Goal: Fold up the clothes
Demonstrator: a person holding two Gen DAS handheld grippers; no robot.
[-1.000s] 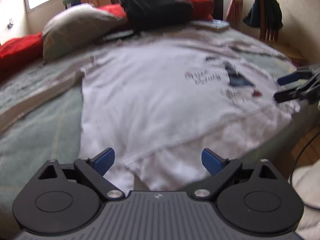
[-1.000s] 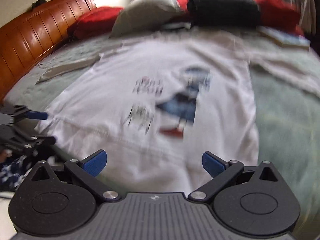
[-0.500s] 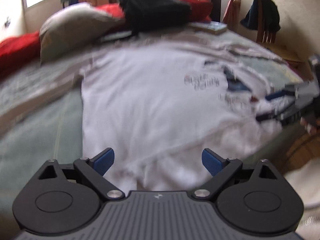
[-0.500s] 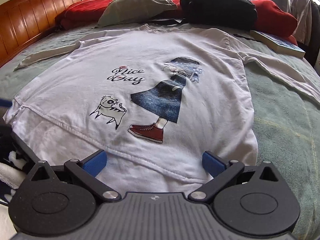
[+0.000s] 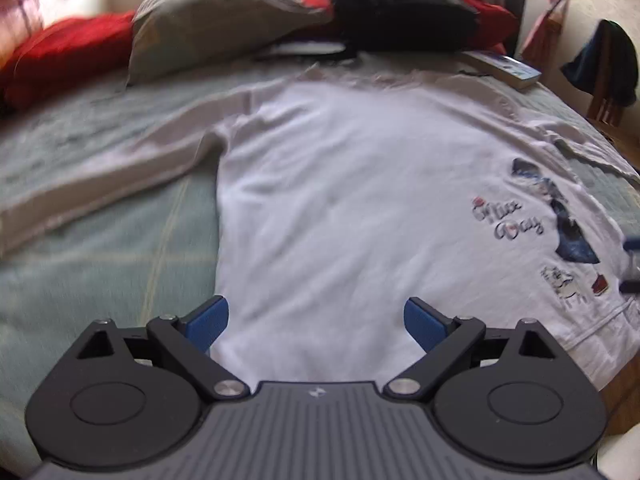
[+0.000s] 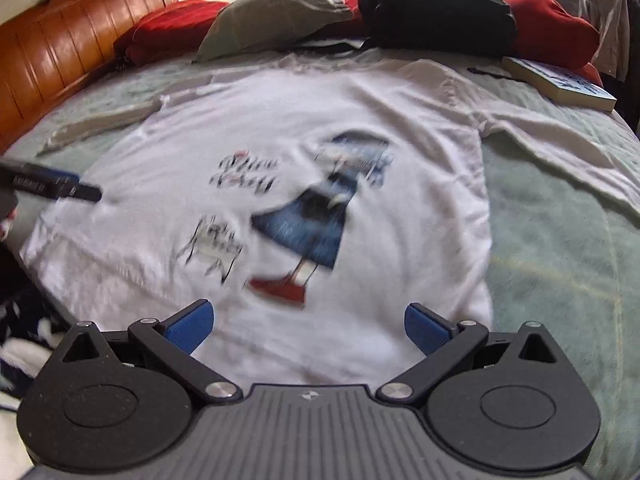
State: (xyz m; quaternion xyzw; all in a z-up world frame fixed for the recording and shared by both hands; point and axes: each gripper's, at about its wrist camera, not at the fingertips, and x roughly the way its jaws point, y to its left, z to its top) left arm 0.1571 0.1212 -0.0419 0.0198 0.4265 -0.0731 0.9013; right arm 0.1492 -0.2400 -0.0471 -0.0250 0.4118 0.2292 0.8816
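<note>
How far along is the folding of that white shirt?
Barely begun. Done: the shirt lies spread flat on the bed, sleeves out. In hand: nothing; the left gripper and right gripper are open above its hem. Left: every fold.

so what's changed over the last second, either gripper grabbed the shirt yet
Neither. The left gripper and right gripper are both open with nothing between their fingers, as before. The left gripper's view has swung leftward: the shirt's print now sits at its right edge, and more of the left sleeve shows. The white shirt lies spread flat on the bed, with the backpack and book in place.
</note>
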